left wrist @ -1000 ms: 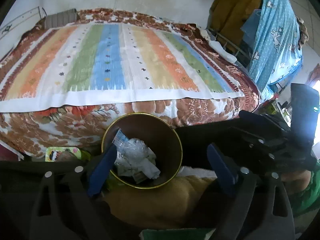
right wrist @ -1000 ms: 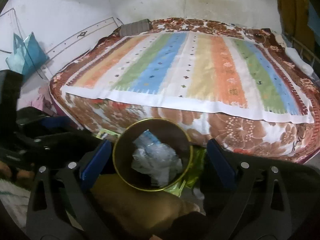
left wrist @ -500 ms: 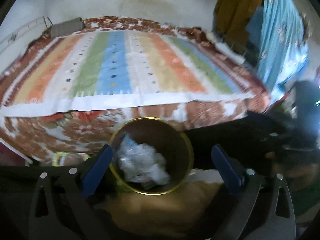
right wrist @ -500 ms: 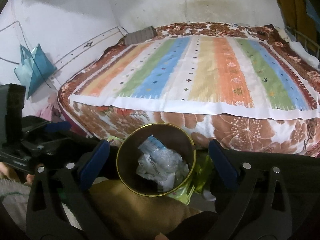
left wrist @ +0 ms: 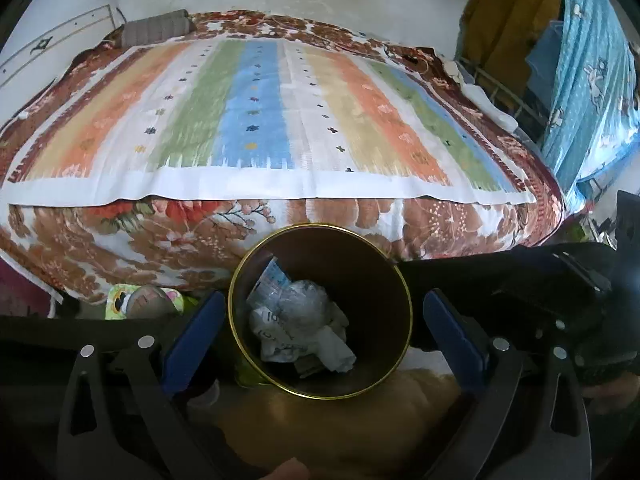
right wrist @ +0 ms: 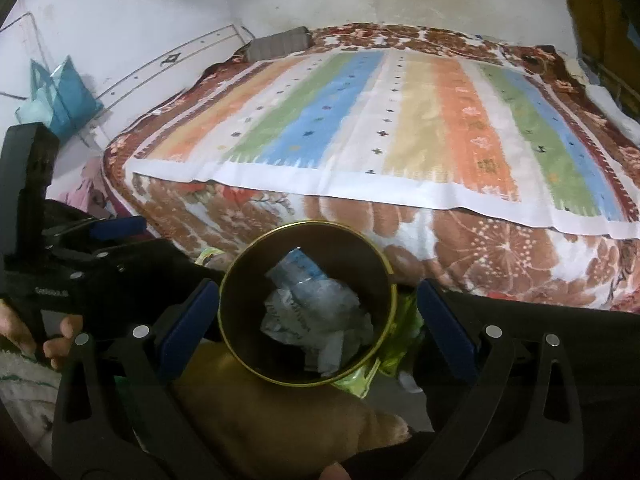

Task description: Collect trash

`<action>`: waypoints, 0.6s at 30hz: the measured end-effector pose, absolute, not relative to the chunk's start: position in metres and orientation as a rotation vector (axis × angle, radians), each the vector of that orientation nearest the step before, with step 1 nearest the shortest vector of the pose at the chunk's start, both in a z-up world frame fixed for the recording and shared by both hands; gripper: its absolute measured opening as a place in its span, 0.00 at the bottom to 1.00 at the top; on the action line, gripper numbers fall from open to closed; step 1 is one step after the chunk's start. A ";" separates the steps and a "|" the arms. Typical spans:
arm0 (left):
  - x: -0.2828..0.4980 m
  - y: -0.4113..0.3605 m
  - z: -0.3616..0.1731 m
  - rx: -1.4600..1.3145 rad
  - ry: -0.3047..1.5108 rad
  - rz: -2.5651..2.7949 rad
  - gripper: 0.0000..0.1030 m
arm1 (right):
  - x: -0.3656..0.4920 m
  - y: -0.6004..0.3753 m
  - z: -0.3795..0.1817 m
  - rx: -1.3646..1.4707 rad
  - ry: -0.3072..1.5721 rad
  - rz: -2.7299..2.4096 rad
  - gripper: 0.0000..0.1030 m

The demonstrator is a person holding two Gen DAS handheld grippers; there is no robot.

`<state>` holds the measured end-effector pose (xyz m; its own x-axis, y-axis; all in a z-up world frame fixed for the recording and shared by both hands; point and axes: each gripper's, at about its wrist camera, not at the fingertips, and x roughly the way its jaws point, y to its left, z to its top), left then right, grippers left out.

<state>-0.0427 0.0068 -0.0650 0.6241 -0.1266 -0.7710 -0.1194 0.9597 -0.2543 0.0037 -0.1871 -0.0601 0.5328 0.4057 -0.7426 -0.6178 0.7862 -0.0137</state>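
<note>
The jaws of the left gripper [left wrist: 320,330] and right gripper [right wrist: 314,320] are spread wide, empty. Between them the bin [left wrist: 380,280] is seen, filled with crumpled trash [left wrist: 300,328], beside the bed's [left wrist: 256,128] near edge.

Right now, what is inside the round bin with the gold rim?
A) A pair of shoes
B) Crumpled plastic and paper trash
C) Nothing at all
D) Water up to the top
B, because the bin holds a heap of crumpled clear plastic and white paper trash at its bottom, seen from both wrist views, and both grippers are open and hold nothing.
</note>
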 end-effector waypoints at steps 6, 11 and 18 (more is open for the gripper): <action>-0.041 0.004 -0.066 -0.280 0.911 0.015 0.94 | 0.007 -0.186 -0.068 -0.307 0.814 0.604 0.91; -0.038 0.002 -0.069 -0.270 0.926 0.019 0.94 | 0.011 -0.187 -0.070 -0.281 0.838 0.603 0.91; -0.039 0.001 -0.069 -0.273 0.930 0.023 0.94 | 0.010 -0.186 -0.071 -0.277 0.844 0.614 0.91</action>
